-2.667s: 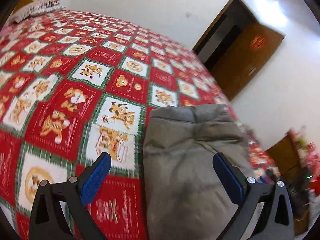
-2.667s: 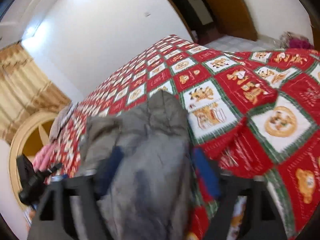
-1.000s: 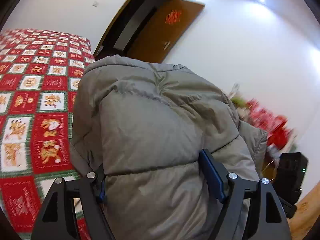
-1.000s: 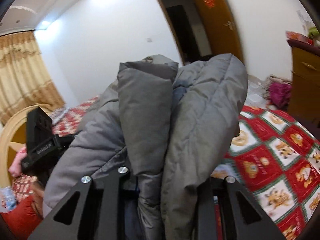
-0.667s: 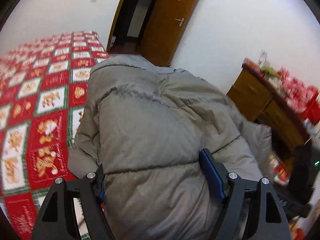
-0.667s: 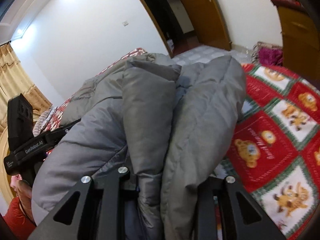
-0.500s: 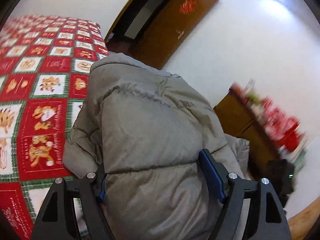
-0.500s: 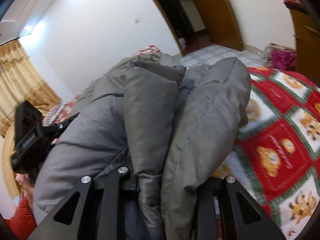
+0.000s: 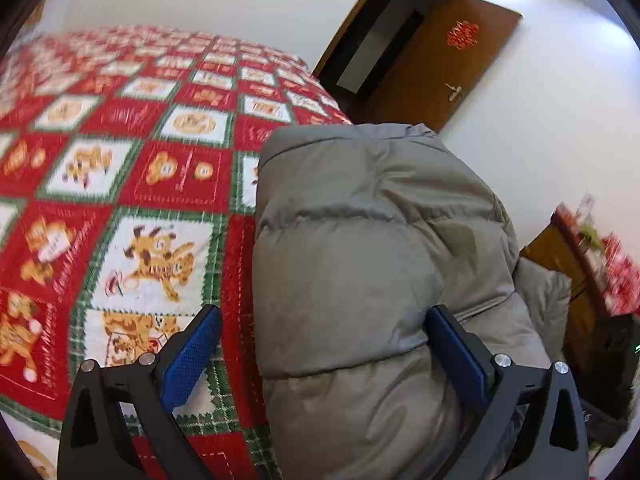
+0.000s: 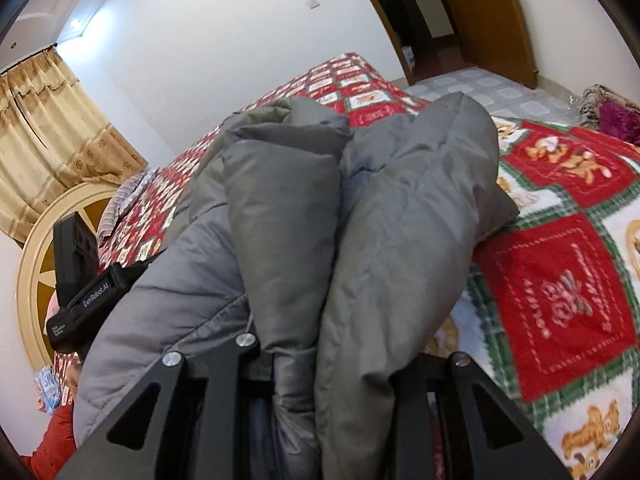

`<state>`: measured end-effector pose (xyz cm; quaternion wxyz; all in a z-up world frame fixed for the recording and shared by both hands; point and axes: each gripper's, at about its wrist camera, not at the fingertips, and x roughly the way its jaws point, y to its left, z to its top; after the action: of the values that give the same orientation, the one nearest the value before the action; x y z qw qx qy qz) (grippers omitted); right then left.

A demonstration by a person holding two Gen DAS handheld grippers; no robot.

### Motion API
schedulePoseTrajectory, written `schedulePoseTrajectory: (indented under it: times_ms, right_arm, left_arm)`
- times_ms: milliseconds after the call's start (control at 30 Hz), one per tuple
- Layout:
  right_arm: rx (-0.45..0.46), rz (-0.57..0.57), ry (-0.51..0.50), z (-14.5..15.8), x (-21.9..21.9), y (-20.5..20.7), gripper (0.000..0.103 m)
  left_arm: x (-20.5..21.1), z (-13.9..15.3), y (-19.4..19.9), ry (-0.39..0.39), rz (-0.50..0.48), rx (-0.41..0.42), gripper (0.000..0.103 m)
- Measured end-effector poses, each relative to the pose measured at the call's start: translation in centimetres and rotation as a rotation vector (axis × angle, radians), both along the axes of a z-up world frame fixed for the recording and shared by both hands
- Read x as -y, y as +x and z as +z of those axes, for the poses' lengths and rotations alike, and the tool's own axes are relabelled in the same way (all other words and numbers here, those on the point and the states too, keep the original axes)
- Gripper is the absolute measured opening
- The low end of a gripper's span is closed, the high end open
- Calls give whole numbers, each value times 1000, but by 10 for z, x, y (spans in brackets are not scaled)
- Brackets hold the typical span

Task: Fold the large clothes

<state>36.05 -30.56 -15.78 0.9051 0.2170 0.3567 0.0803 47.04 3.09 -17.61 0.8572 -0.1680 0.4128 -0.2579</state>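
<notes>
The grey padded jacket [image 9: 372, 264] is lying as a folded bundle on the bed [image 9: 132, 168], near the bed's edge on the door side, and both tongs are engaging the bundle's near end. The left tongs [image 9: 320, 344] are opening: the blue pad [image 9: 192, 356] on the bedspread side is standing clear of the fabric, while the other pad is still lying against the jacket's flank, so the bundle is sitting between the jaws without being pinched. The right tongs [image 10: 324, 364] are standing narrow and are clamping a gathered stack of the jacket's layers, which are bulging out on either side of the jaws. Judged from this, the split exists so that one side is keeping the stacked folds from springing apart while the other side is releasing the bundle onto the bed. Relative to the jacket, a broad stretch of patterned bedspread is lying open on the side away from the door, offering room for shifting or smoothing the bundle. On the door side, the bed's edge is running close to the jacket, with the tiled floor [image 10: 480, 88] and the wooden door [image 9: 436, 64] beyond it, so any push toward that side is risking a slide off the bed.
</notes>
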Motion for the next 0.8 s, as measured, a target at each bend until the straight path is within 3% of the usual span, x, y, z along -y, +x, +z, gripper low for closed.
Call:
schedulePoseTrajectory:
  times_ms: [100,167,233,267,433,533,600,700,800]
  right_arm:
    - [-48,0,90,-17,6,2,35]
    - [-61,1,179,-22,20,1,31]
    - [-58,5,137,-18,21,-1,35]
    - [-51,-8,103,-13,21,-5,46]
    - [45,-100,53,25,35,-51,49]
    - [110,-192,-64,59,35,-80,49]
    - [161,-206,-182,81,21,-90,49]
    - [230,-163,-336,107,-12,-83,49]
    - [164,-92,-430,95,-34,-46,31]
  left_arm:
    - [-12,-3,2,-20,-3,-27,102]
    - [-18,3,-1,-14,-14,-27,102]
    - [-22,18,-7,24,1,12,102]
    - [-24,26,-12,59,9,42,102]
    - [-31,57,-30,218,5,173,102]
    - [-34,66,-38,212,16,199,102]
    - [-27,72,-45,182,6,195,102]
    - [-6,78,-52,201,-5,209,102]
    - [20,79,-63,274,-11,253,102]
